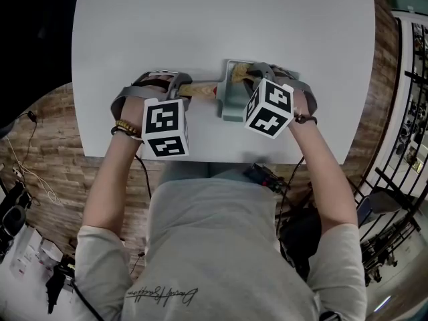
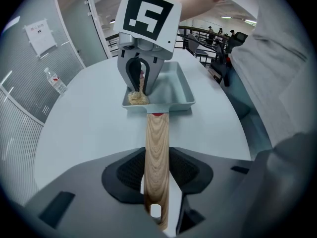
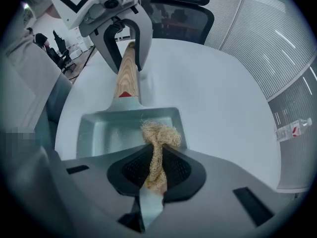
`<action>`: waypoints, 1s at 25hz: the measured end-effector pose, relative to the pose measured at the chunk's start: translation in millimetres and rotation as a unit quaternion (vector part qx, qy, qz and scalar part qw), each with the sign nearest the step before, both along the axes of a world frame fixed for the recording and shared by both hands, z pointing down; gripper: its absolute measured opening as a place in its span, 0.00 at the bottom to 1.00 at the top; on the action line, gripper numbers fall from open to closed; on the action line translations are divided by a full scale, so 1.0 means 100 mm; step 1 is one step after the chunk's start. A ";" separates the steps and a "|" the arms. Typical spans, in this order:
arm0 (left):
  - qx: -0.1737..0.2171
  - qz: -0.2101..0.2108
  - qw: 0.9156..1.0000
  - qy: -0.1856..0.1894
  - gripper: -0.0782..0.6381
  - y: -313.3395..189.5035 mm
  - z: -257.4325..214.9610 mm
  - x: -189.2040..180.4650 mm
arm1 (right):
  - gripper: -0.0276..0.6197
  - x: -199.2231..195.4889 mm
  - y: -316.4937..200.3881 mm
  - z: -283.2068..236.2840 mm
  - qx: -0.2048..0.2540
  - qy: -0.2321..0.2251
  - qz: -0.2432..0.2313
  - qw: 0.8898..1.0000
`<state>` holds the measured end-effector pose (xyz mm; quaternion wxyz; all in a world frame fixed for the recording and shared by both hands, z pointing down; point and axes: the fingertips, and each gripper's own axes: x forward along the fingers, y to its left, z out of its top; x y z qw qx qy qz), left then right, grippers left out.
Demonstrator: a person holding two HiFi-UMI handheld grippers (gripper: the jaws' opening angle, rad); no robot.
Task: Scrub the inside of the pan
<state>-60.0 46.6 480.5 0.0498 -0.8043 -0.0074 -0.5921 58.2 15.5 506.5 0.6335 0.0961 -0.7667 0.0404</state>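
Right gripper view: right claw (image 3: 154, 170) pinched beige fibrous scrubber (image 3: 159, 135) in pale blue rectangular pan (image 3: 104, 130), left claw (image 3: 128, 66) clamped wooden handle (image 3: 126, 78); scrubbing strokes seemingly next.

The pan (image 1: 231, 104) sits on the table (image 1: 221, 19), toward the person's edge. Its handle (image 1: 199, 89) runs out to the pan's left and is clamped there between the jaws of the left tool (image 2: 157, 175). Over the pan we've got the right tool (image 3: 154, 170), pinching a scrubber (image 3: 159, 135) that hangs down into the pan along the side farthest from the person.
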 end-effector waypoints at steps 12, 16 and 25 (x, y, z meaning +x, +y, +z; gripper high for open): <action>0.009 -0.014 1.000 -0.011 0.32 -0.05 0.02 -0.02 | 0.15 0.01 0.45 0.00 -0.043 0.001 -0.007 0.999; 0.010 -0.014 1.000 -0.012 0.32 -0.07 0.03 -0.03 | 0.15 0.00 0.64 0.00 -0.074 0.005 -0.018 0.997; 0.008 -0.012 1.000 -0.016 0.32 -0.06 0.06 -0.04 | 0.15 0.02 0.87 0.02 -0.125 0.015 -0.034 0.991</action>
